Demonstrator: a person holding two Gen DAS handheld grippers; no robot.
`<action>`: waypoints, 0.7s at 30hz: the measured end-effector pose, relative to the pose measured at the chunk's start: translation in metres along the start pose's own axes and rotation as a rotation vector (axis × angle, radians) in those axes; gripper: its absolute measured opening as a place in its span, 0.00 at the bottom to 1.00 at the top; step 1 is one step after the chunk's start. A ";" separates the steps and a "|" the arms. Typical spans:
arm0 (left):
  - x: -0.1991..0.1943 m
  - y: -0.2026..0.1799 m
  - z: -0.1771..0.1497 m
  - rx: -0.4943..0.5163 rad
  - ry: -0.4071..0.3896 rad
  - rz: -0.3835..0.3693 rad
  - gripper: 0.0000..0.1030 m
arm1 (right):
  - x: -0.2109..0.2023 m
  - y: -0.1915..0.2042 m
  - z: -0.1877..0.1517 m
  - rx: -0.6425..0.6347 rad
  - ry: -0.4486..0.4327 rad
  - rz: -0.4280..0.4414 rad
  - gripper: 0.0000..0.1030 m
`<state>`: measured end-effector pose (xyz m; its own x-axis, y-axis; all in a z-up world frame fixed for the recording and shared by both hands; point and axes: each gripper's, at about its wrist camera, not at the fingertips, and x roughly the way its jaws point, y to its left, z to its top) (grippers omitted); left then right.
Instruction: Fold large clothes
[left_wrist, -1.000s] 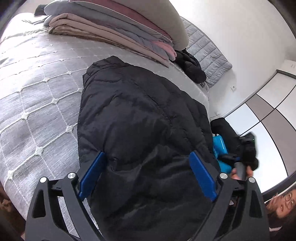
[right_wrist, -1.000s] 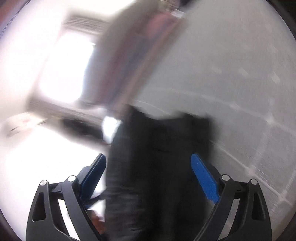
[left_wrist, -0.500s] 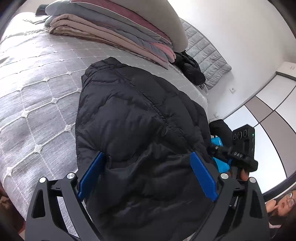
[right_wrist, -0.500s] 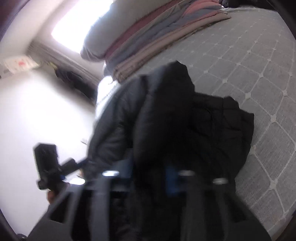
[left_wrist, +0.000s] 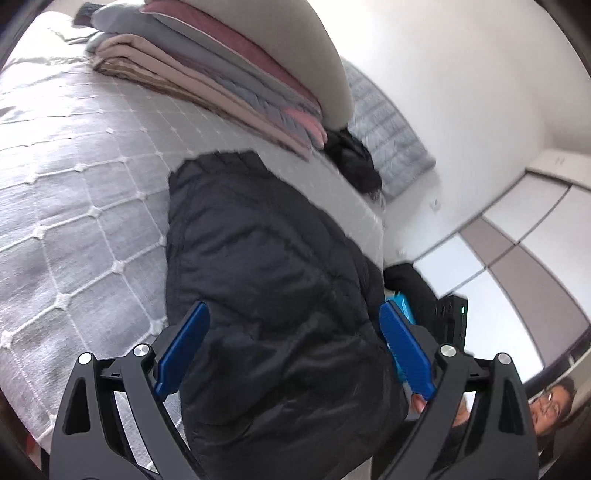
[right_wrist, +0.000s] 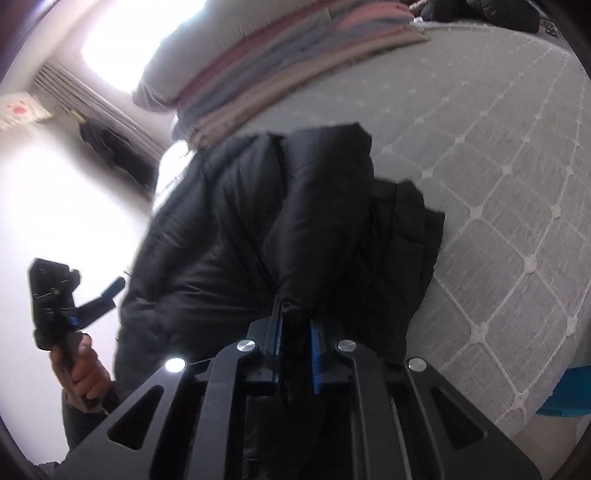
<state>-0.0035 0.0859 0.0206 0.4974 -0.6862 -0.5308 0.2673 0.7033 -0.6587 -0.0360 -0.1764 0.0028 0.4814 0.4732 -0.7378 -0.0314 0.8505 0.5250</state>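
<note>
A black puffer jacket (left_wrist: 266, 280) lies on the bed, hanging over its near edge. In the left wrist view my left gripper (left_wrist: 293, 350) hovers over the jacket's lower part, open, its blue pads well apart with nothing pinched. In the right wrist view my right gripper (right_wrist: 295, 332) has its jaws closing on a raised fold of the jacket (right_wrist: 325, 206), and the pads press on the fabric. A hand holds the left gripper (right_wrist: 107, 291) at the jacket's left side in that view.
A grey quilted bedspread (left_wrist: 74, 206) covers the bed. A stack of folded blankets (left_wrist: 221, 85) under a pillow sits at the far end, with a dark garment (left_wrist: 351, 162) beside it. Wardrobe doors (left_wrist: 517, 258) stand to the right. A person (left_wrist: 550, 406) is at the lower right.
My right gripper went from wide open to closed on a fold of the jacket, while swinging over the bed. The left gripper stayed open over the jacket and hardly moved.
</note>
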 end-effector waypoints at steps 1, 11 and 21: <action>0.007 -0.003 -0.002 0.021 0.028 0.015 0.86 | 0.003 0.001 0.002 0.004 0.012 -0.005 0.15; 0.024 -0.017 -0.011 0.110 0.096 0.128 0.86 | 0.010 -0.014 0.009 0.052 0.056 -0.031 0.36; -0.002 -0.021 -0.006 0.076 -0.006 0.074 0.86 | -0.067 0.037 0.022 -0.063 -0.409 -0.086 0.69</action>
<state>-0.0152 0.0716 0.0323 0.5225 -0.6312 -0.5731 0.2912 0.7639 -0.5759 -0.0505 -0.1815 0.0815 0.7925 0.2808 -0.5414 -0.0236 0.9012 0.4328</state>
